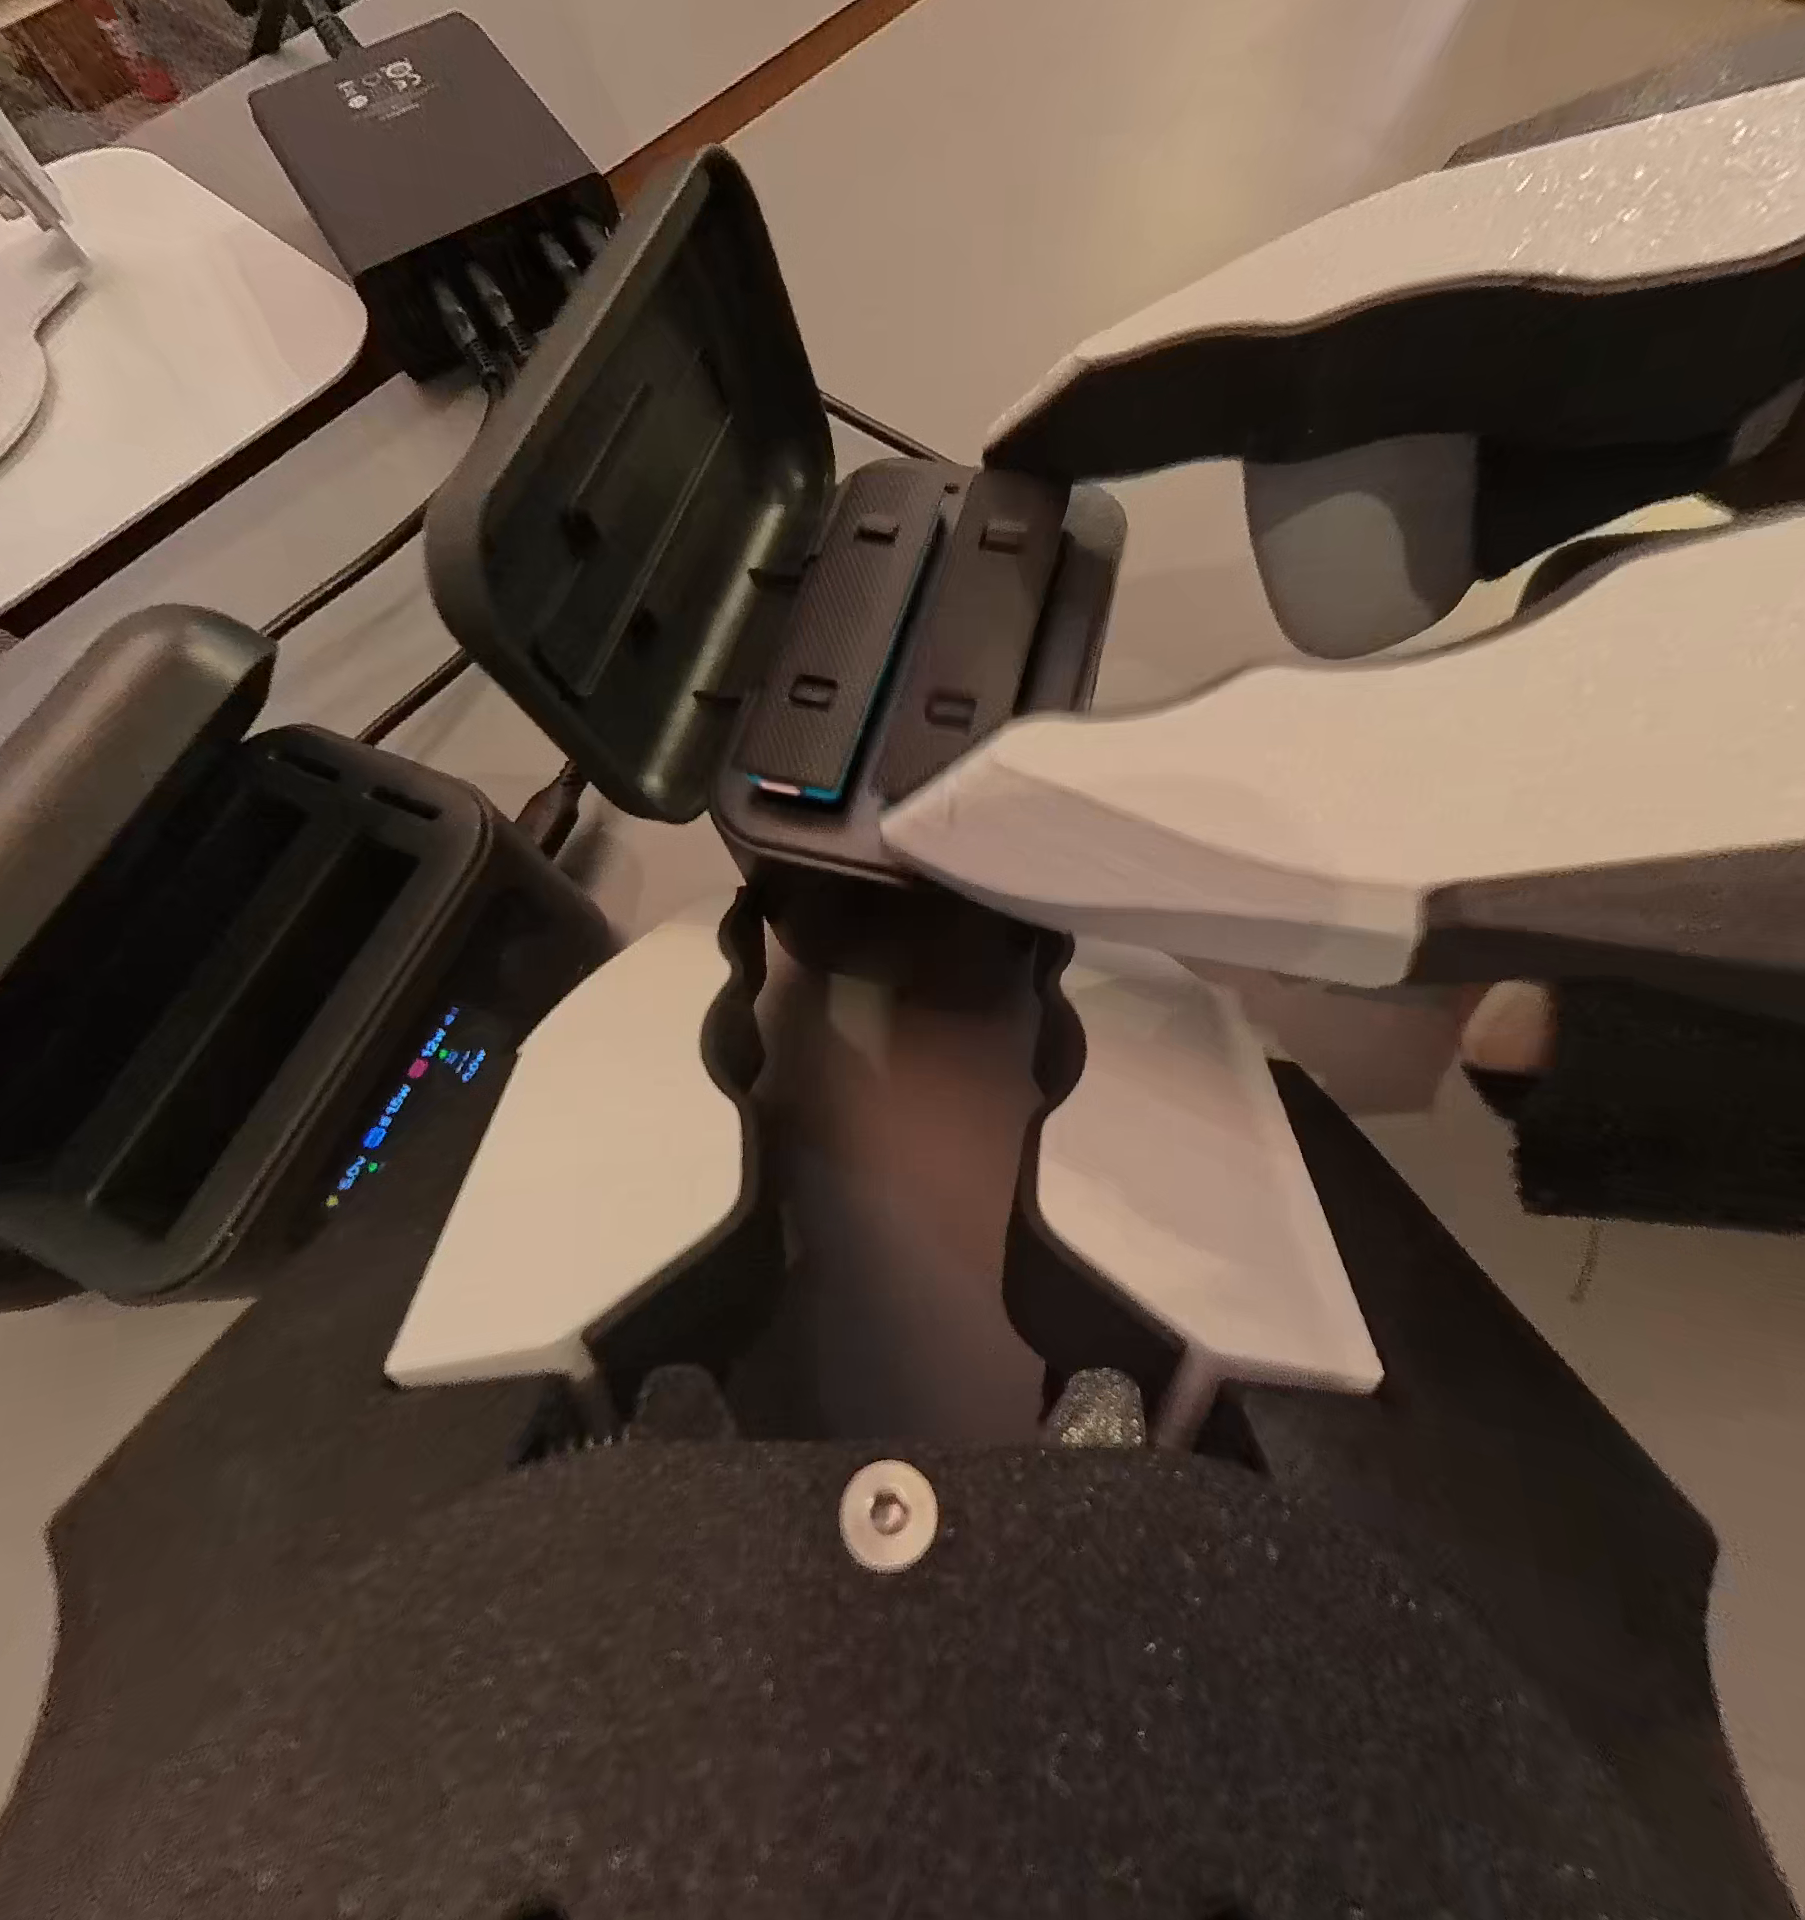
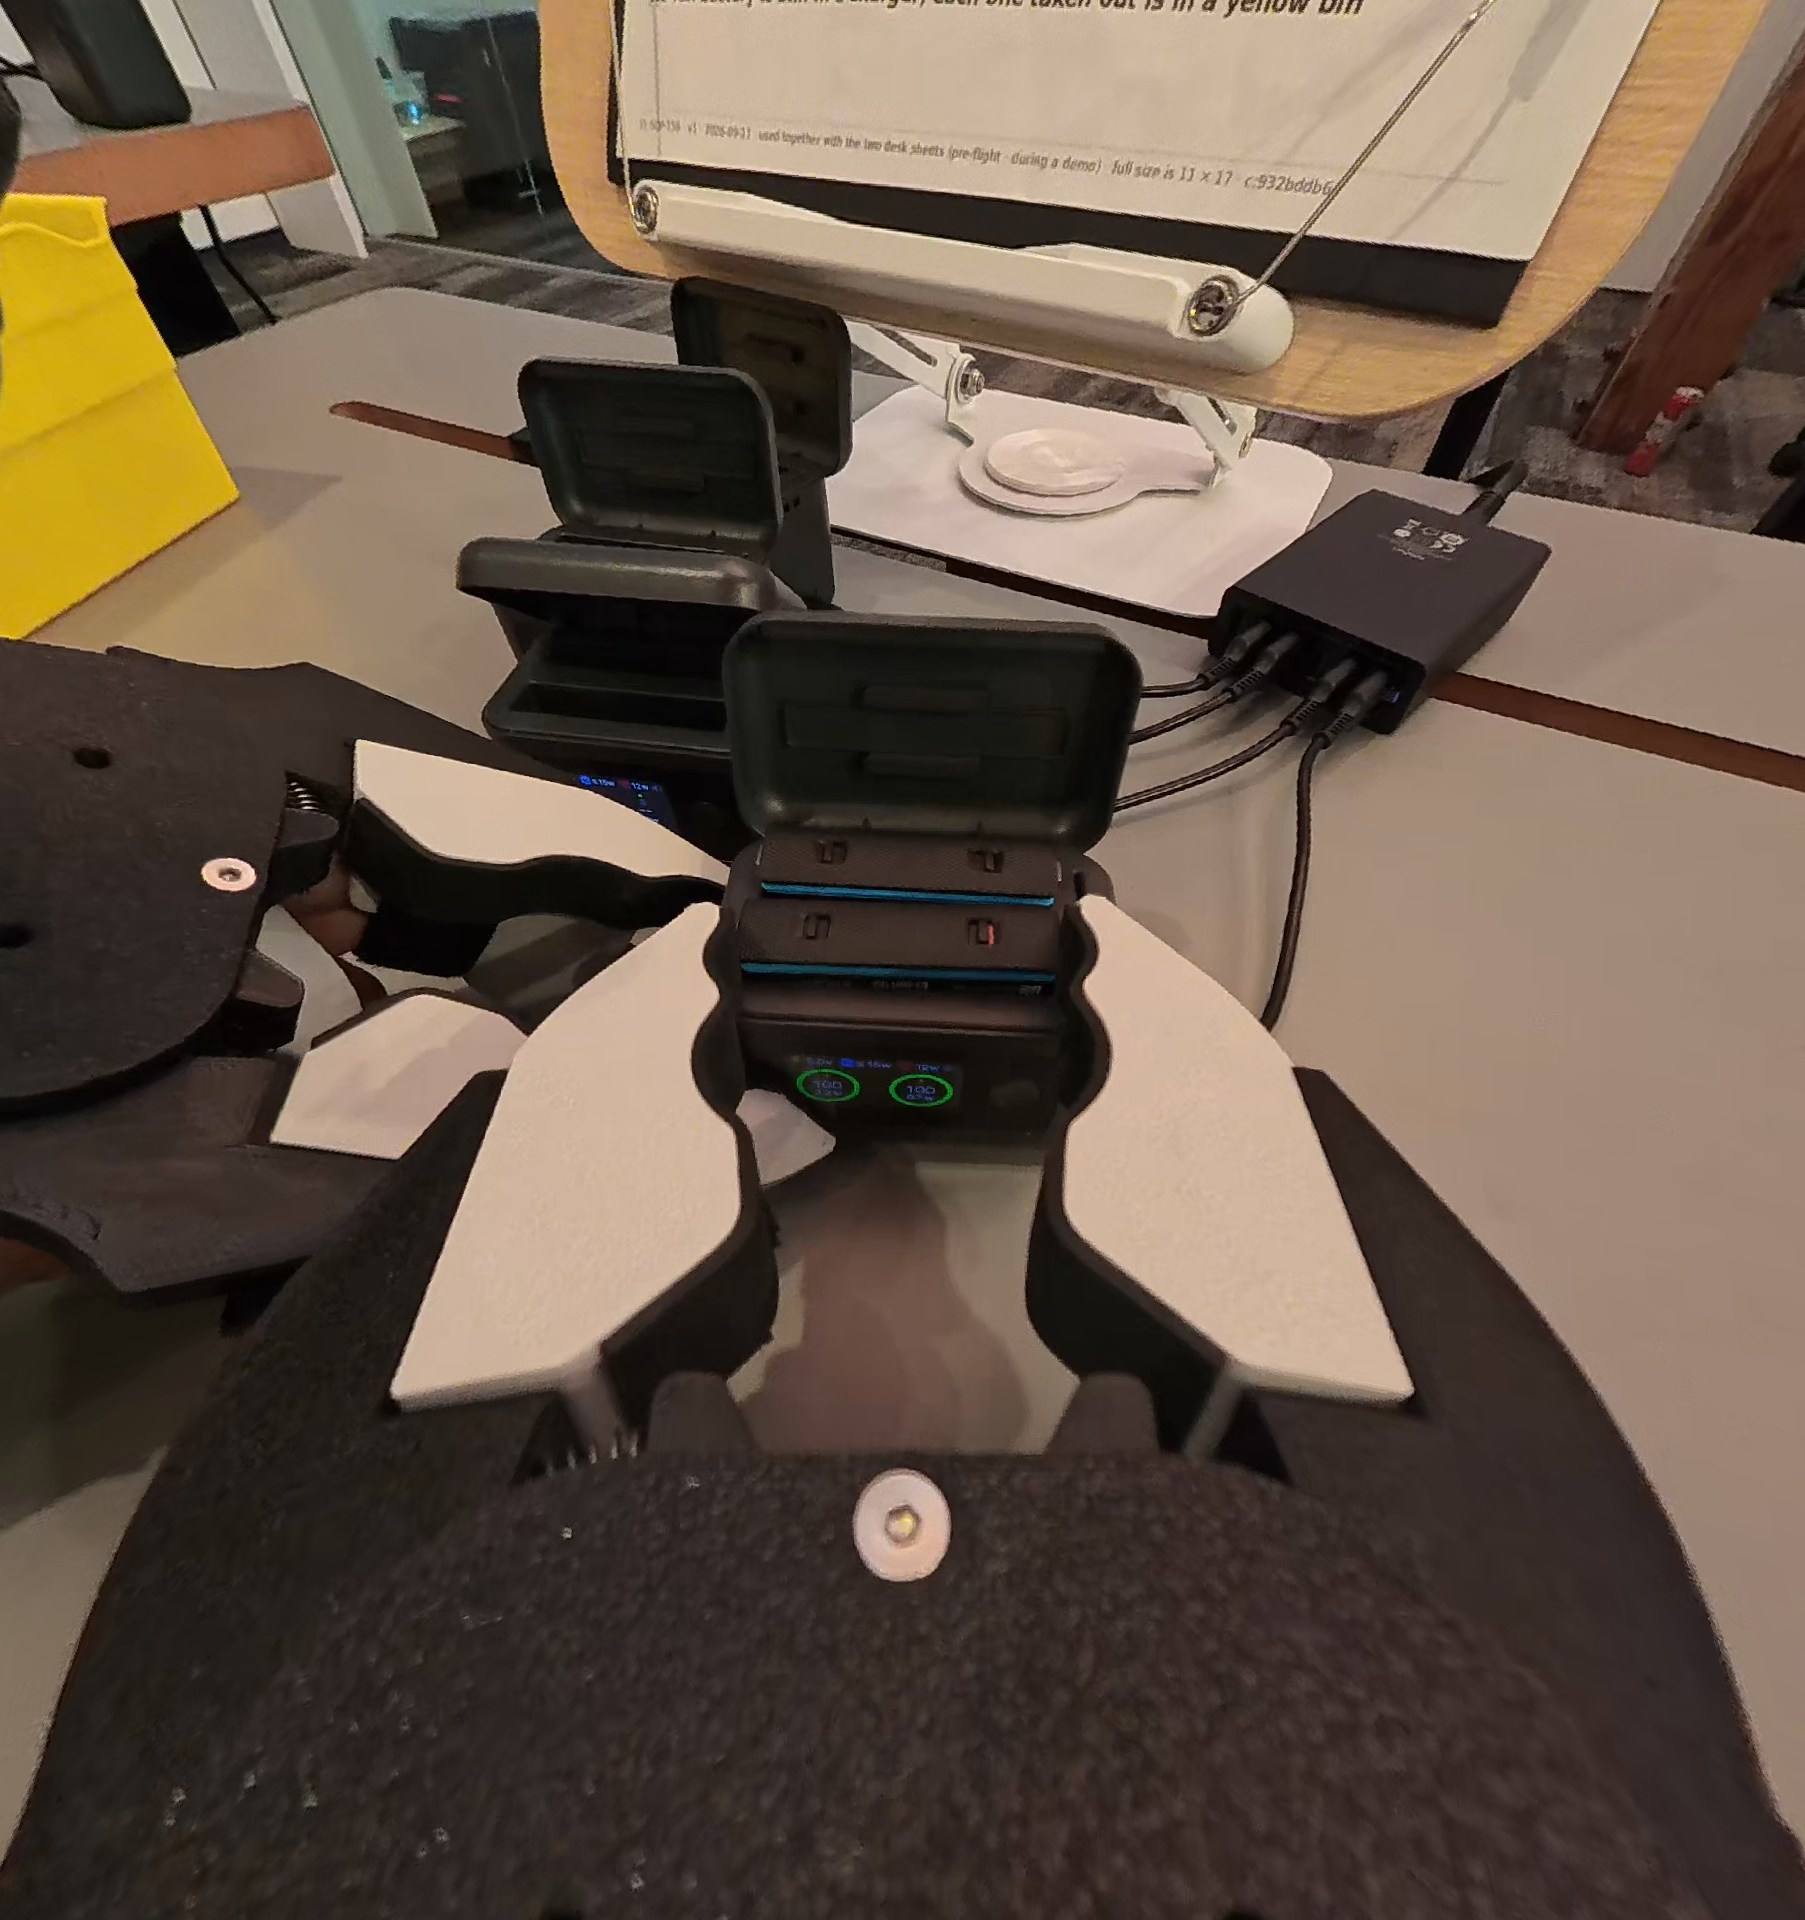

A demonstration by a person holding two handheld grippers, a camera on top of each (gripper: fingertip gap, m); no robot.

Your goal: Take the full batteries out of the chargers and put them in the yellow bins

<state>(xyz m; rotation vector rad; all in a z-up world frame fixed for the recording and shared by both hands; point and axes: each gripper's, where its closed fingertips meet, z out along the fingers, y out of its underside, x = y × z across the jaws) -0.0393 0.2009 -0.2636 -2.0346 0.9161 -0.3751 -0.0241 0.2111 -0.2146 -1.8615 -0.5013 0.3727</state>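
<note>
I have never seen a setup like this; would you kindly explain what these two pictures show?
A person holds a two-finger gripper in each hand; each carries a camera looking along its fingers, giving one picture each. The left gripper steadies an open charger by its base. The right gripper appears to pinch the front battery by its ends; a second battery sits behind it. On the grey table stand an empty charger, a black power block with cables, and a yellow bin.
</note>
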